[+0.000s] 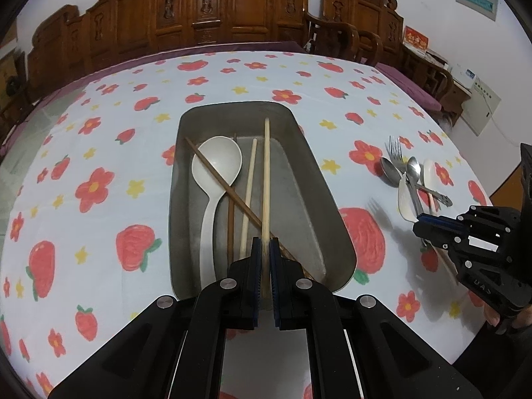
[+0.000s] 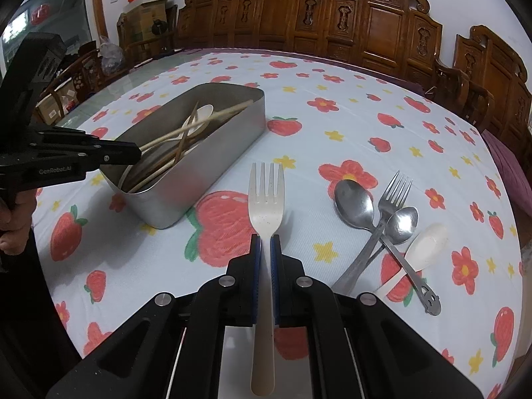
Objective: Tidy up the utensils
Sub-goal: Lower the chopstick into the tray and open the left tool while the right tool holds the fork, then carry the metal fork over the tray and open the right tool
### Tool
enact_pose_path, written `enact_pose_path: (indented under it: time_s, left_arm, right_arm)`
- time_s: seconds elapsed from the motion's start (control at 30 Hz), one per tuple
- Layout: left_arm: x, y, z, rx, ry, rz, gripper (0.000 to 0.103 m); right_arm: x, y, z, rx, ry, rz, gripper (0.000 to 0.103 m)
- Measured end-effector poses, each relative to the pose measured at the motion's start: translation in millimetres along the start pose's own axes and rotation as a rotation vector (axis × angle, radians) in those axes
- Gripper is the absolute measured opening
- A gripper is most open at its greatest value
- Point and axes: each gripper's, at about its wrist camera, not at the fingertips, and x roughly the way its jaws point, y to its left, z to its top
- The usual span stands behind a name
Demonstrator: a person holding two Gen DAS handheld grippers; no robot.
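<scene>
A steel tray stands on the flowered tablecloth. In it lie a white ladle, a pale chopstick and two dark brown chopsticks. My left gripper is shut on another pale chopstick, which points away over the tray's inside. In the right wrist view my right gripper is shut on the handle of a white plastic fork, held above the cloth to the right of the tray. The right gripper also shows at the right of the left wrist view.
To the right of the tray lies a pile on the cloth: a steel fork, two steel spoons, and a white plastic spoon. Carved wooden chairs line the table's far edge. A hand holds the left gripper's grip.
</scene>
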Motion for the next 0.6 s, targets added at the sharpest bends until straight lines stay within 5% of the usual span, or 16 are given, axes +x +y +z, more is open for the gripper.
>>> enact_pose_path:
  time_s: [0.1, 0.2, 0.37, 0.6]
  left_arm:
    - [-2, 2, 2, -0.009, -0.013, 0.001, 0.007]
    - [-7, 6, 4, -0.022, -0.035, 0.009, 0.024]
    - [-21, 18, 8, -0.048, -0.074, 0.019, 0.029]
    - [-46, 30, 14, -0.045, -0.15, 0.069, 0.052]
  right_arm:
    - [-1, 0, 0, 0.003, -0.002, 0.001, 0.007]
    - [-4, -1, 1, 0.012, -0.01, 0.004, 0.007]
    - [-11, -1, 5, 0.044, -0.034, 0.018, 0.007]
    - [-25, 5, 22, 0.089, -0.069, 0.038, 0.007]
